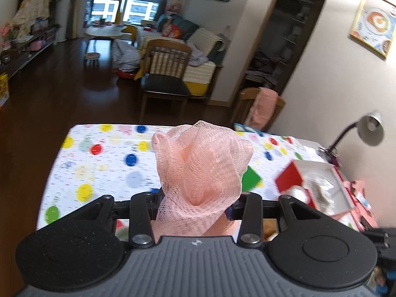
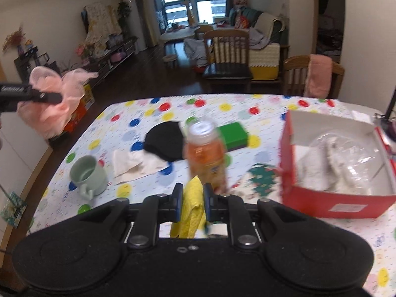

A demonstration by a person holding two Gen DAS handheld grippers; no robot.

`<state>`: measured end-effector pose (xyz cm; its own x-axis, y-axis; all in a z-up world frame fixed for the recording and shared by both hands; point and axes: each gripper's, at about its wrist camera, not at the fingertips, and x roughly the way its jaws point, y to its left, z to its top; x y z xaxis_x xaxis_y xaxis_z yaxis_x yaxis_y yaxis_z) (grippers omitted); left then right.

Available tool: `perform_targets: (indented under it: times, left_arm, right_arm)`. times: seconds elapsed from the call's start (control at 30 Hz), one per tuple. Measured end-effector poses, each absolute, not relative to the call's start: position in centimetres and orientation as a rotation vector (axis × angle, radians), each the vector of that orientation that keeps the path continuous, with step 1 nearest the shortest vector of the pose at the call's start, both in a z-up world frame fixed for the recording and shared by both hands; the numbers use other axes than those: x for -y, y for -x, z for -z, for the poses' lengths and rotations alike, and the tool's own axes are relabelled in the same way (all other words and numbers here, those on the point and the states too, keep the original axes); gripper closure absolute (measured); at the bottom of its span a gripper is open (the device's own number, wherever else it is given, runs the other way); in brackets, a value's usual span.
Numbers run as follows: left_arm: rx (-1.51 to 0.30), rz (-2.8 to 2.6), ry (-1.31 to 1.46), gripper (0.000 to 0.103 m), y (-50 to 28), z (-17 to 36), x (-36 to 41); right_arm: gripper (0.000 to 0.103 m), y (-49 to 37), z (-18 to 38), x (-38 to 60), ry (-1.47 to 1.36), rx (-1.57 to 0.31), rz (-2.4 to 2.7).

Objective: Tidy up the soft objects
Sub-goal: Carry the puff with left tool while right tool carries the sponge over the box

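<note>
Left wrist view
Left gripper (image 1: pixel 198 205): jaws pinching one pink loofah (image 1: pixel 200 165), held clear above the desk (image 1: pixel 104 163), likely for carrying to the box (image 1: pixel 319 185).
Box: one, red, open, at right on the desk.

Right wrist view
Right gripper (image 2: pixel 193 203): jaws pressed on one yellow cloth (image 2: pixel 191 210), lifted off the desk, probably bound for the box too.
Loofah: at far left, gripped in the air.
Soft things left on desk: one black cloth (image 2: pixel 164 143), one green sponge (image 2: pixel 234 135), one white rag (image 2: pixel 136 164).
Others: one bottle (image 2: pixel 206 156), one mug (image 2: pixel 87 175).
</note>
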<state>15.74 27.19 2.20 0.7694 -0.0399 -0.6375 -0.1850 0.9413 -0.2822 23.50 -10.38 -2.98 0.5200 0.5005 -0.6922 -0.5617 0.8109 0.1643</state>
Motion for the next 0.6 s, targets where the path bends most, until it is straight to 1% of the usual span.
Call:
perform_targets:
  times: [0.3,0.6]
  left_arm:
    - [-0.691,0.011,0.327,0.063,-17.0,-3.8,-18.8]
    - [-0.676,0.081,0.267,0.063,-20.8,-5.4,-8.7]
  right_arm:
    - [0.087,-27.1,2.0,16.7,0.063,-0.757,-0.601]
    - [0.087,-31.9,3.1,22.5,0.044,-0.741,-0.581]
